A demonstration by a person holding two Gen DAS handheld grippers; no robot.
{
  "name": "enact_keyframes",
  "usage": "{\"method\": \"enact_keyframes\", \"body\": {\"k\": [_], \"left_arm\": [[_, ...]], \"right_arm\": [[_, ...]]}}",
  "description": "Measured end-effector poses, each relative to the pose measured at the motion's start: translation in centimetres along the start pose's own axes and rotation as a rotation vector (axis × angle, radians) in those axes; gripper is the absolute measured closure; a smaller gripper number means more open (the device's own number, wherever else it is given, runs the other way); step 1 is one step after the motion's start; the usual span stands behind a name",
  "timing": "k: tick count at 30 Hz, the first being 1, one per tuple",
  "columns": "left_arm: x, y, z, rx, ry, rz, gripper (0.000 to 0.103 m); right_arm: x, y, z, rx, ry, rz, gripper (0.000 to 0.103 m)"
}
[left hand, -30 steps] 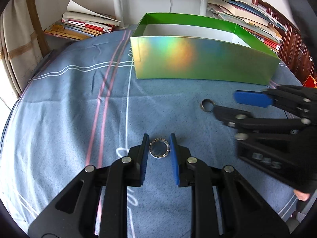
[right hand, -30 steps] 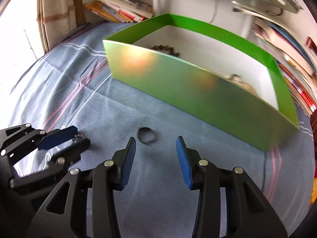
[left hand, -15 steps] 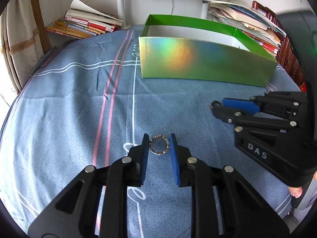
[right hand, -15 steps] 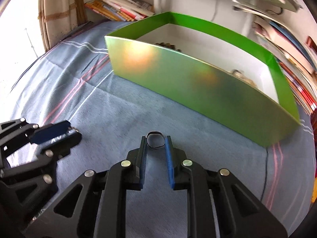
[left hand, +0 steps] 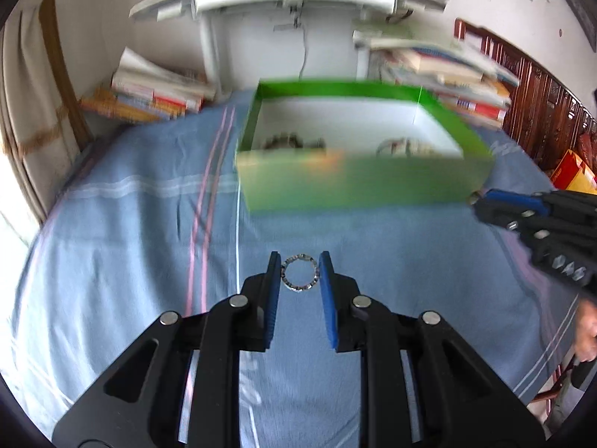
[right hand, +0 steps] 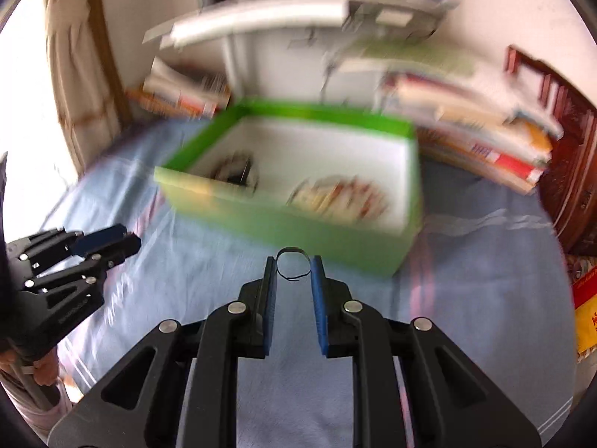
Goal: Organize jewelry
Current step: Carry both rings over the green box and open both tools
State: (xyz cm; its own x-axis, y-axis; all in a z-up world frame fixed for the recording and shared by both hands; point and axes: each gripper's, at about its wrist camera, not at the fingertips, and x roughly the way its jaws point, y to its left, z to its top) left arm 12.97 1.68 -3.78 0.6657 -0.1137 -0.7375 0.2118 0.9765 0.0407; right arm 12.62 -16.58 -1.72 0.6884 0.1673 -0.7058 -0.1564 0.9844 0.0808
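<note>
Left wrist view: left claw (left hand: 300, 274) clamped on a sparkly studded ring (left hand: 300, 273), pinched upright between the blue pads (left hand: 275, 283) at lower centre of frame, above the blue bedsheet (left hand: 112, 261) with no contact. Pink and white stripes across the sheet on the left side. Green box (left hand: 365, 184) sitting upper centre, open top, white inside, with blurry bits of jewelry (left hand: 291, 141) along its near inner wall. Right claw (left hand: 477, 201) poking in from the right edge, tips just beside the box's near right corner; a bit of a hand (left hand: 587, 330) at the far right below it. Book stacks (left hand: 156, 93) at the back left and back right, white desk legs behind.

Right wrist view, pretty smeared: right claw (right hand: 294, 268) has just been closing and now grips a thin dark wire ring (right hand: 294, 265), held upright between its pads at centre frame, just in front of the green box (right hand: 335, 239). Ring overlaps the box's near wall in the picture. Inside the box, one dark blurry pile (right hand: 235, 171) on the left, a lighter coloured pile (right hand: 339, 194) on the right; too blurred to tell what pieces. Left claw (right hand: 127, 240) at the left edge, mid height, pointing toward the box, well apart from it. Red and yellow package (right hand: 585, 313) at the right edge.
</note>
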Motion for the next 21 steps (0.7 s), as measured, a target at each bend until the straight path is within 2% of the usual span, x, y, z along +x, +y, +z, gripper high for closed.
{"method": "enact_keyframes", "body": {"k": [3, 6, 8, 10, 13, 19, 20, 21], "left_arm": [[-0.3, -0.4, 3.4, 0.007, -0.052, 0.024, 0.082], [0.6, -1.1, 7.5, 0.005, -0.070, -0.016, 0.082], [2.2, -1.4, 9.9, 0.001, -0.054, -0.025, 0.082], [4.8, -1.9, 11.8, -0.004, -0.036, -0.003, 0.082], [8.7, -2.3, 12.6, 0.005, 0.014, 0.020, 0.082], [13.7, -1.5, 12.2, -0.044, 0.109, -0.013, 0.082], [14.0, -1.3, 12.3, -0.055, 0.107, -0.020, 0.082], [14.1, -1.1, 12.3, -0.063, 0.102, -0.023, 0.080]], "right_arm": [[-1.0, -1.4, 2.9, 0.024, -0.062, -0.015, 0.084], [0.7, -2.9, 5.9, 0.051, -0.080, -0.053, 0.084], [3.3, -3.9, 7.3, 0.075, -0.052, -0.076, 0.084], [5.8, -4.7, 7.8, 0.095, -0.009, -0.081, 0.084], [10.0, -5.3, 7.6, 0.116, 0.067, -0.082, 0.084], [13.1, -5.2, 6.7, 0.111, 0.100, -0.093, 0.084], [13.1, -5.2, 6.8, 0.114, 0.089, -0.097, 0.082], [13.0, -5.1, 6.9, 0.118, 0.080, -0.097, 0.073]]}}
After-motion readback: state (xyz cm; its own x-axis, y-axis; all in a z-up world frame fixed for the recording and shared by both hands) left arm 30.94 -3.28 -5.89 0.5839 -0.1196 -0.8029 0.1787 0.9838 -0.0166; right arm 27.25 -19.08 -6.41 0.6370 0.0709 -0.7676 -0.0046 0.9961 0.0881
